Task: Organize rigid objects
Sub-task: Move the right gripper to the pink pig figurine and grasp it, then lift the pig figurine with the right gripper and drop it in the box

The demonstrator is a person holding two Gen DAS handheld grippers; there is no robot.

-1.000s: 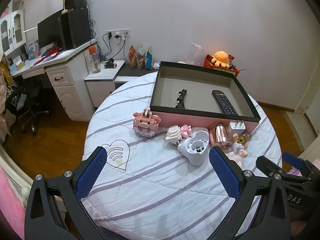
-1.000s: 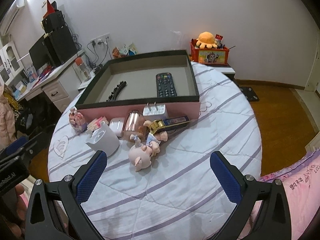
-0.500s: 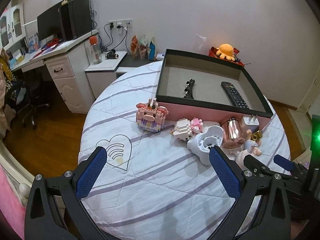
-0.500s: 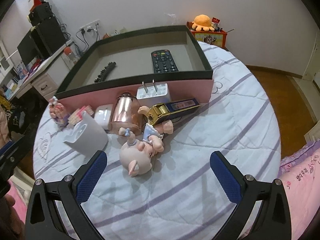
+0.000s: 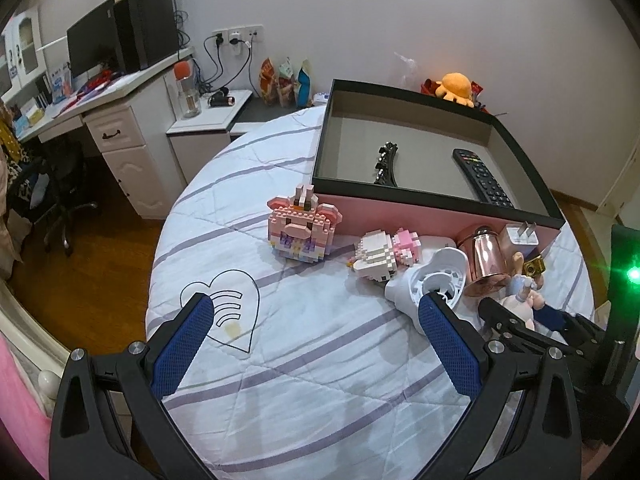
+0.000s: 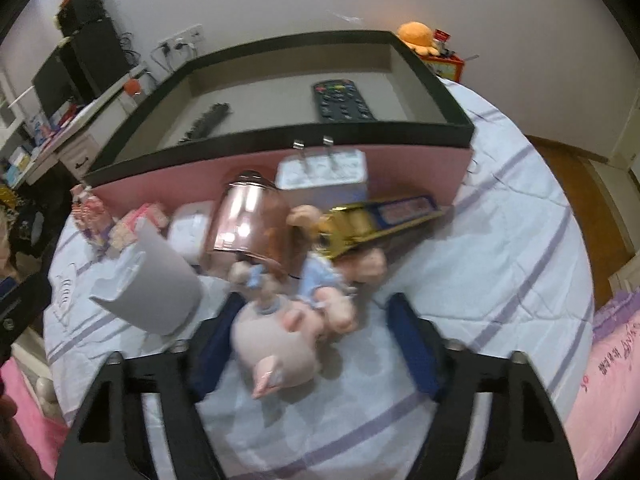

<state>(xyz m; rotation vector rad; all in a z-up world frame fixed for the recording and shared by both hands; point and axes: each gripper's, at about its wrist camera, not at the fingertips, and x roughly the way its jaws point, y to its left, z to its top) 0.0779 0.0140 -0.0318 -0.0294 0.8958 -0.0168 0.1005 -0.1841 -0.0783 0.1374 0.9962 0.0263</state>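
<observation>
Left wrist view: the left claw (image 5: pixel 316 336) hangs wide and empty over the near part of the round bench (image 5: pixel 320 380), above its striped quilt. Its right pad (image 5: pixel 448 344) sits just in front of the white cup (image 5: pixel 430 280), which lies on its side. Along the far edge stands the pink box (image 5: pixel 420 216), with a black remote (image 5: pixel 482 178) and a dark hair clip (image 5: pixel 385 163) inside. Against the box's near wall, from left: a pink block pig (image 5: pixel 302 228), a white-and-pink block figure (image 5: pixel 386 250), a copper tumbler (image 5: pixel 482 260) and a white charger plug (image 5: pixel 520 236). The right claw (image 5: pixel 520 322) reaches in at the pig doll (image 5: pixel 520 300) near the bench's right edge.

Right wrist view, blurred: the right claw (image 6: pixel 316 332) is partly closed around the pig doll (image 6: pixel 280 340), blue fingers (image 6: pixel 412 344) on either side of its head; I cannot tell whether they touch it. The doll lies on the quilt in front of the copper tumbler (image 6: pixel 248 220), with a gold-and-blue box (image 6: pixel 380 220) just behind it and the white cup (image 6: pixel 156 284) to its left.
</observation>
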